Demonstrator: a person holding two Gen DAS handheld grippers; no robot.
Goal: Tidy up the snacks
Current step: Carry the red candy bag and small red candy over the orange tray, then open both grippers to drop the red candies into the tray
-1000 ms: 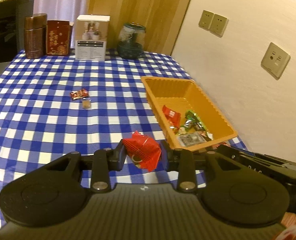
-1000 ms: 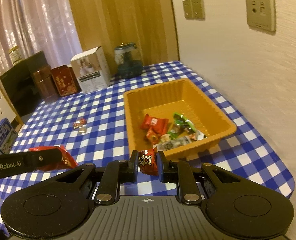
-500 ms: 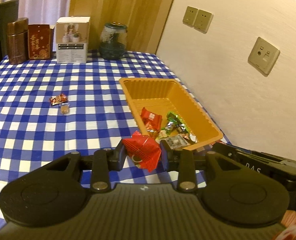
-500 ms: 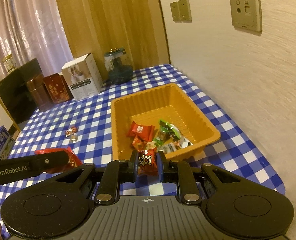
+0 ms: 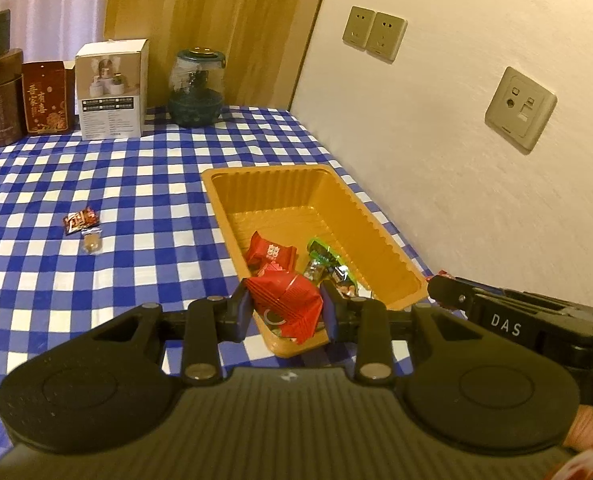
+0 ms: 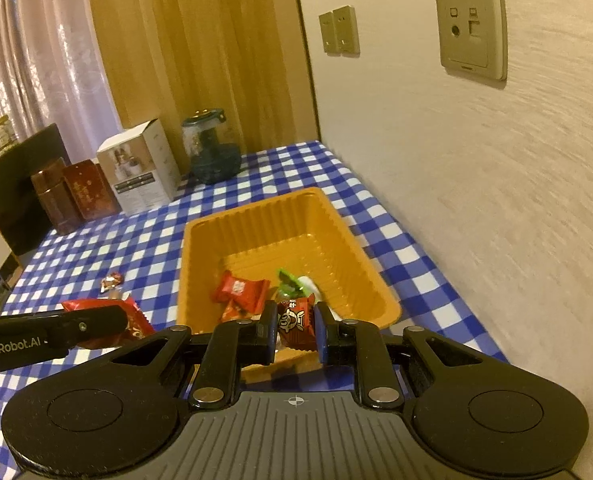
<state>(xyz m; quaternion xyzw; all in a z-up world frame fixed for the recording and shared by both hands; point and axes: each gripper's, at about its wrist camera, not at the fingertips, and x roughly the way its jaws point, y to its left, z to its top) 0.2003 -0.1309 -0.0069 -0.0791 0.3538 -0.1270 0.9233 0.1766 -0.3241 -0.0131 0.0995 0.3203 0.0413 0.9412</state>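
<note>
Left hand-held gripper [image 5: 286, 310] clamps a red packet [image 5: 286, 300]; right hand-held gripper [image 6: 295, 332] pinches a small, seemingly brown-red candy [image 6: 296, 322].

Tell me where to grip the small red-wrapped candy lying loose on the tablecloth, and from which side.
Grip the red-wrapped candy across its plump middle, coming from above. It lies flat on the tablecloth, its twisted ends look thin, and a small clear-wrapped candy crowds its near side.

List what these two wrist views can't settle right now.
- Near corner of the orange plastic tray, left wrist view: hidden behind the left gripper and its red foil packet.
- Two small wrapped sweets on the checked cloth: print too small to read.
- Right gripper, left wrist view: only its side shows; the brown wrapped candy it holds is hidden there.
- Tray contents under the red wrapper: overlapped.
</note>
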